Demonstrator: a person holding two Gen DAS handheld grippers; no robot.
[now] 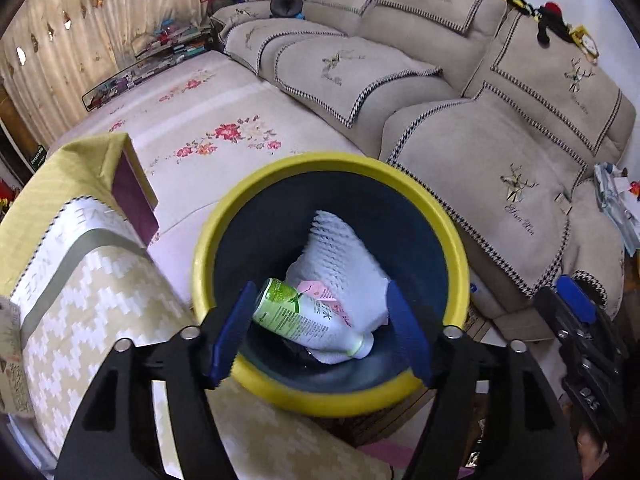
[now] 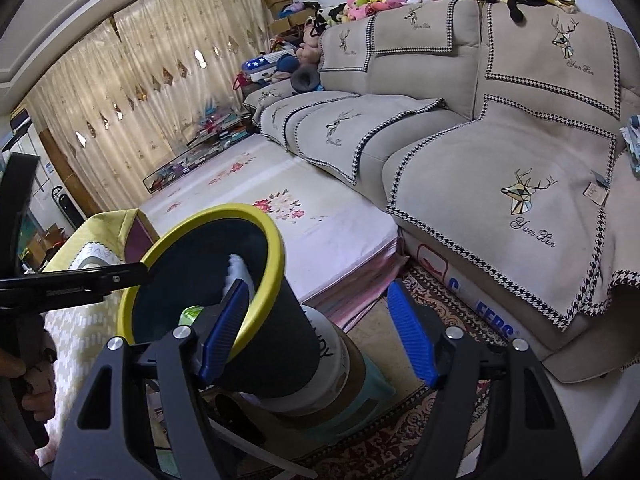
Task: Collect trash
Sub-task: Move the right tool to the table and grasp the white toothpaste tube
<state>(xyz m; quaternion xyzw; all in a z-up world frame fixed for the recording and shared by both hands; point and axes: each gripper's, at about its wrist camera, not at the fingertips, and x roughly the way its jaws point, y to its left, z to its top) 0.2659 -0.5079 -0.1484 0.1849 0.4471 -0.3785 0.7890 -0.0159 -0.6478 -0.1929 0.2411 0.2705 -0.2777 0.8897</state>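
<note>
Beige sofa point(image 2: 500, 152) w/ deer-print covers, floral mat point(image 2: 280, 216), cream curtains point(image 2: 132, 92) backlit, patterned rug point(image 2: 432, 312)

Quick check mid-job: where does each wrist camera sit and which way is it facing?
Left wrist: on the left hand-held gripper, steeply down into the yellow-rimmed dark bin; open blue fingers show.
Right wrist: on the right hand-held gripper, beside that bin, facing the beige sofa; open fingers show.
Shared: bin, sofa.

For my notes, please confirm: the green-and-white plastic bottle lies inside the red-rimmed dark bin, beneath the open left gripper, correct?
Only the rim colour is wrong: the dark bin's rim is yellow. The left wrist view shows the green-and-white plastic bottle lying inside it, beneath the open left gripper.
</note>
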